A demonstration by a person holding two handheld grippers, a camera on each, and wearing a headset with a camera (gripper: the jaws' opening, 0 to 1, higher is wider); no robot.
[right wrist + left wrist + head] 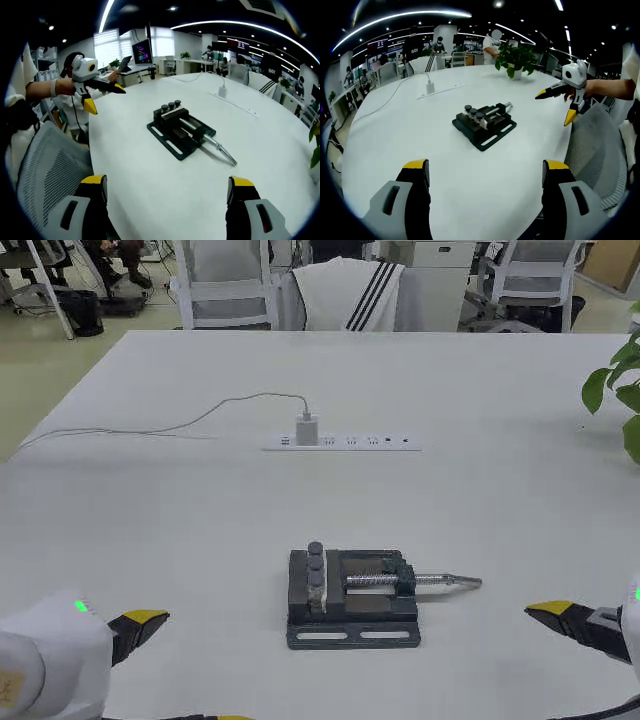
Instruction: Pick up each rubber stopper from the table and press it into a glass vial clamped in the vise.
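Observation:
A dark vise [352,600] [485,123] [181,128] stands on the white table, near its front middle. Three glass vials are clamped in it in a row, each topped by a dark rubber stopper [315,563] [473,111] [171,106]. My left gripper [485,172] [140,625] is open at the table's front left, well apart from the vise. At the front right my right gripper [167,187] [560,615] is open too, with nothing between its jaws. Each gripper shows in the other's view: the right gripper [557,102] and the left gripper [102,95].
A white power strip [342,442] with a charger and cable lies mid-table behind the vise. The vise's handle [450,581] sticks out to the right. A potted plant [620,390] stands at the table's right edge. Chairs [230,285] line the far side.

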